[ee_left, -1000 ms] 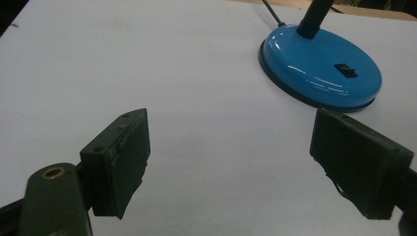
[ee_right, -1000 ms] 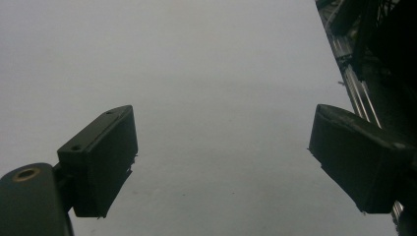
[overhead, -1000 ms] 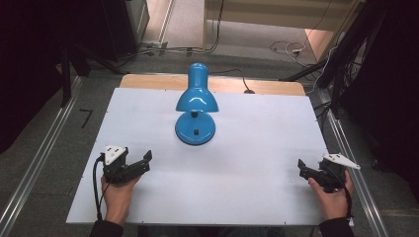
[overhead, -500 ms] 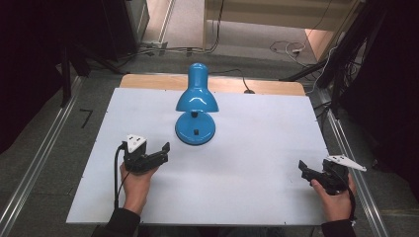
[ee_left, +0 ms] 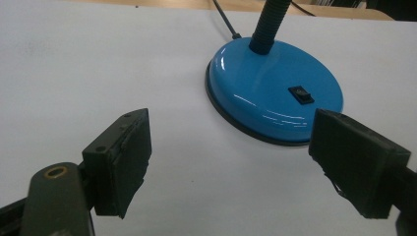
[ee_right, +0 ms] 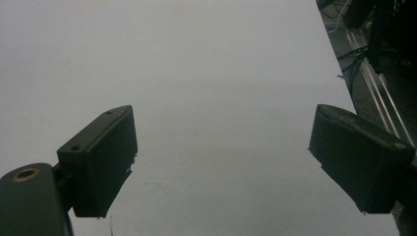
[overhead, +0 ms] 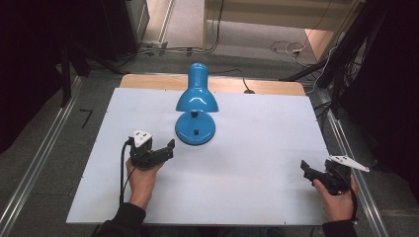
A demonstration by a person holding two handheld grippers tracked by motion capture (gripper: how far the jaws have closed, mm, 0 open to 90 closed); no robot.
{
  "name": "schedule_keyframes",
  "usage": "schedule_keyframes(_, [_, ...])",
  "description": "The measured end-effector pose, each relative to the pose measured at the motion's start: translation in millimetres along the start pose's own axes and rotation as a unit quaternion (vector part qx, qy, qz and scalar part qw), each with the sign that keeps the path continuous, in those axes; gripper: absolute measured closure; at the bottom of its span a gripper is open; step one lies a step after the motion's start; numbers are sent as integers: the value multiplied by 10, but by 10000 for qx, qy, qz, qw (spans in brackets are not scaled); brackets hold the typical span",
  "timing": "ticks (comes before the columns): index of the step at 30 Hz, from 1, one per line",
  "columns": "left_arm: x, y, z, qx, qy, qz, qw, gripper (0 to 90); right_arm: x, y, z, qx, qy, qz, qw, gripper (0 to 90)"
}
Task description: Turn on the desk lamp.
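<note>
Work surface: white tabletop (overhead: 257,148), rectangular, with a strip of bare wood along the far edge. Dark surroundings; grey floor with loose cables beyond the table, metal rails along both sides.

Blue desk lamp (overhead: 195,113): positioned at centre, toward the far half of the tabletop. Round base (ee_left: 273,91) flat on the surface, black rocker switch (ee_left: 301,94) on top of the base, black ribbed neck (ee_left: 267,24) rising from the rear of the base, shade tipped forward over the base. Black cord running from behind the base toward the far edge.

Left gripper (overhead: 166,150): held in the left hand (overhead: 141,175), near side of the table, left of centre. Jaws spread wide, nothing between them, pointed toward the lamp base and just short of it, not touching. Grey three-cornered plate on top; black cable trailing back along the forearm.

Right gripper (overhead: 307,171): held in the right hand (overhead: 338,195) at the near right corner of the tabletop, well apart from the lamp. Jaws spread wide, nothing between them, above bare white surface, pointed leftward across the table.
</note>
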State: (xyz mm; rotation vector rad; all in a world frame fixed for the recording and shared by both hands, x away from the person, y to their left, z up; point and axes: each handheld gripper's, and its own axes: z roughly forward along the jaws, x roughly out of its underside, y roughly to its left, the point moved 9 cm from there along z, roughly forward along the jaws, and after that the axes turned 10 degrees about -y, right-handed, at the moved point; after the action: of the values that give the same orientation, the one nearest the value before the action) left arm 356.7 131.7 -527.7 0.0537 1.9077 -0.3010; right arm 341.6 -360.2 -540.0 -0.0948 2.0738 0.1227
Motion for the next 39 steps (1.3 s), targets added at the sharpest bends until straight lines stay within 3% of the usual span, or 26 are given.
schedule_keyframes(17, [39, -75, 116, 8, 105, 171, 9998, 196, 27, 21, 28, -99, 88, 1, 9999, 102])
schedule_keyframes(39, [-22, -239, 304, 97, 69, 192, 9997, 211, 37, 35, 44, -161, 101, -4, 9998, 104])
